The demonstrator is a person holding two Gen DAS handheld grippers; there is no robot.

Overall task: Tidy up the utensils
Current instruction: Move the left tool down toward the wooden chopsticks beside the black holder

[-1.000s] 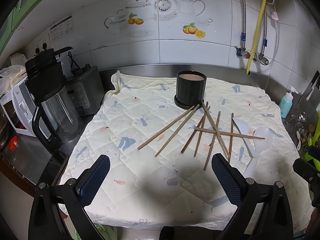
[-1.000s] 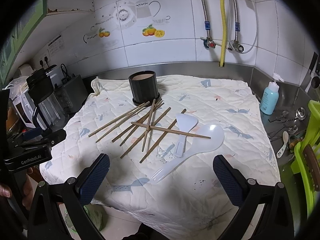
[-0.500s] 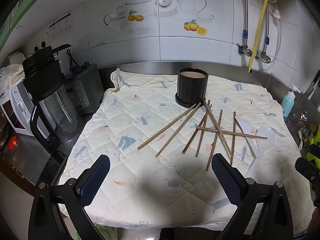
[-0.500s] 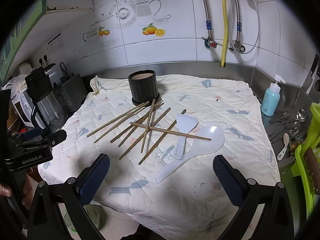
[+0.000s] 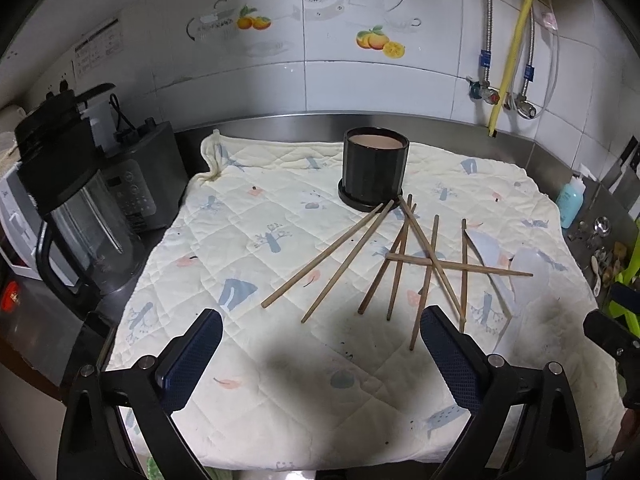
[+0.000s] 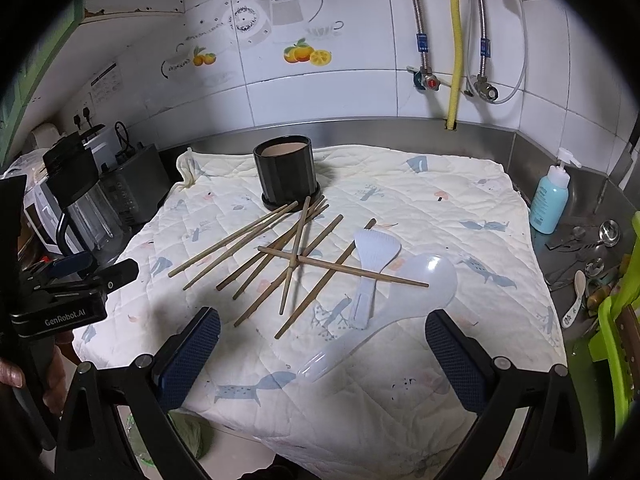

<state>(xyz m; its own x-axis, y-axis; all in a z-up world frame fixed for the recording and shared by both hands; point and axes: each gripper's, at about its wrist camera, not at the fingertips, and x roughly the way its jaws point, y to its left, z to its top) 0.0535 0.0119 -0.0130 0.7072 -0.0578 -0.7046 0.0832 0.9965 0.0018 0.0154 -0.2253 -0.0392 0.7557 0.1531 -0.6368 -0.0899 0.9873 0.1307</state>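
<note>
Several wooden chopsticks lie scattered and crossed on a quilted cloth. Behind them stands a black cylindrical holder, upright. A white rice paddle and a large white spoon lie to the right of the sticks. My left gripper hangs open above the cloth's near edge, short of the sticks. My right gripper is open too, with the spoon's handle end between its fingers' lines but untouched.
A blender jug and black appliance stand left of the cloth. A blue soap bottle and small metal items sit on the right counter, with a green rack beyond. Pipes and a yellow hose run down the tiled wall.
Both grippers have edged a little forward toward the utensils, staying open. Nothing on the cloth has moved.
</note>
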